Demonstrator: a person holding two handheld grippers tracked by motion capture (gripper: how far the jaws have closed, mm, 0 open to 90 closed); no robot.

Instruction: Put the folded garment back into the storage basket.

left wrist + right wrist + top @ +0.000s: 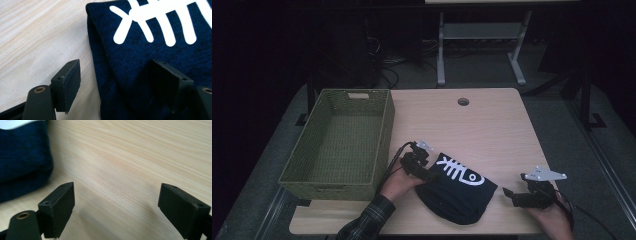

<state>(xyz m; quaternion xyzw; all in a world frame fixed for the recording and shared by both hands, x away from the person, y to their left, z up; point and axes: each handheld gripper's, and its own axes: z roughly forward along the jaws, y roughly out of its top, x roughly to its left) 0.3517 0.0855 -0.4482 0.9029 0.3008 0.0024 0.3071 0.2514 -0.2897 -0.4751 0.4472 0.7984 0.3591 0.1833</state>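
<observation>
Counting: one folded shirt (459, 192); one basket (339, 142) | left gripper (428, 175) fingers apart; right gripper (508, 194) fingers apart

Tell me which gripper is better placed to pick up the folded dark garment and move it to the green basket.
Left, probably. The left gripper is open at the garment's edge nearest the green basket, one jaw over the cloth. The right gripper is open over bare table, apart from the garment.

Folded garment (458, 189) lies on table (492, 125), near front edge, centre. Basket (343, 142) sits on table's left side, just left of garment. My left gripper (428, 175) at garment's left edge; right gripper (511, 196) right of it, apart.
</observation>
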